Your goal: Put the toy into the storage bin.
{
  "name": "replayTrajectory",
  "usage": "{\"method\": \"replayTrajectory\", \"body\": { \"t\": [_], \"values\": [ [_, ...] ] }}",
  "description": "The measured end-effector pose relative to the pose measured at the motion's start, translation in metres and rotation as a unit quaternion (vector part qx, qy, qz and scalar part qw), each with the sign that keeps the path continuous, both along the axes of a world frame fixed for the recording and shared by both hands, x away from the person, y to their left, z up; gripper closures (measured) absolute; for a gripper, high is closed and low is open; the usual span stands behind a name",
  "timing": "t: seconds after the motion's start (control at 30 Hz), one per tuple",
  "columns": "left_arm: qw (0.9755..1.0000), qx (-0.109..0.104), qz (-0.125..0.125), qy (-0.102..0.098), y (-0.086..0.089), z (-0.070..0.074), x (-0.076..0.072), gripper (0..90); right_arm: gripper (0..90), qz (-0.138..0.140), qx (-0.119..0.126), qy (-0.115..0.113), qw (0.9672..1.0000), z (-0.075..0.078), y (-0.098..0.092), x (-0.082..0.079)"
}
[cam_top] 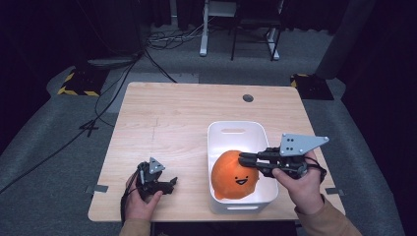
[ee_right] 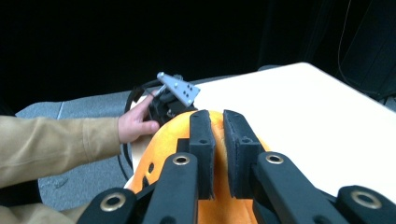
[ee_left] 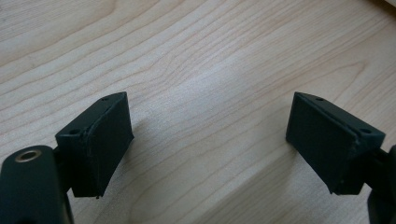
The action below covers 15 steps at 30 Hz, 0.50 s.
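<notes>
The right gripper (cam_top: 244, 158) reaches in from the right over the white plastic bin (cam_top: 217, 133), which stands on the right half of the wooden table (cam_top: 167, 113). Its jaws are pinched nearly together on the top of the orange plush toy (cam_top: 231, 174), a round soft figure with a printed smiling face; in the right gripper view a narrow fold of orange fabric sits between the pads. The toy rests inside the bin at its near end, face turned toward the person. A pinch on the crown is probably chosen because the soft body offers no rigid edge. The left gripper (cam_top: 168, 185) rests low over the near left part of the table, well apart from the bin, jaws spread wide over bare wood and holding nothing, likely parked to keep clear.
</notes>
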<state>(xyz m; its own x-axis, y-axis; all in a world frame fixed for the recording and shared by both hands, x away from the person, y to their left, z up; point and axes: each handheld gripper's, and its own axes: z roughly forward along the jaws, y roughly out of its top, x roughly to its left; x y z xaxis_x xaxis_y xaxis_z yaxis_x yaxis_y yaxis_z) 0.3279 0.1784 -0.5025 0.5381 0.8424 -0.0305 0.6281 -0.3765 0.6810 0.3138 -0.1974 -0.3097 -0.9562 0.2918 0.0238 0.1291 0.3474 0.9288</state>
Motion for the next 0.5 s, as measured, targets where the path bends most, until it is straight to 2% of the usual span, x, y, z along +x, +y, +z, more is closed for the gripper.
{"method": "replayTrajectory", "body": {
  "t": [0.17,0.23,0.5],
  "values": [
    [1.0000,0.000,0.001,0.000,0.000,0.000,0.000,14.8,82.9,0.000,-0.003,0.013,0.9999,-0.015,0.001,-0.003],
    [1.0000,0.000,0.000,0.000,0.000,0.000,0.000,14.8,82.9,0.004,-0.006,0.026,0.9996,-0.023,0.000,-0.002],
    [1.0000,0.000,0.001,0.000,0.000,0.000,0.000,14.8,82.9,0.009,-0.015,0.043,0.9989,-0.039,0.001,-0.003]
  ]
}}
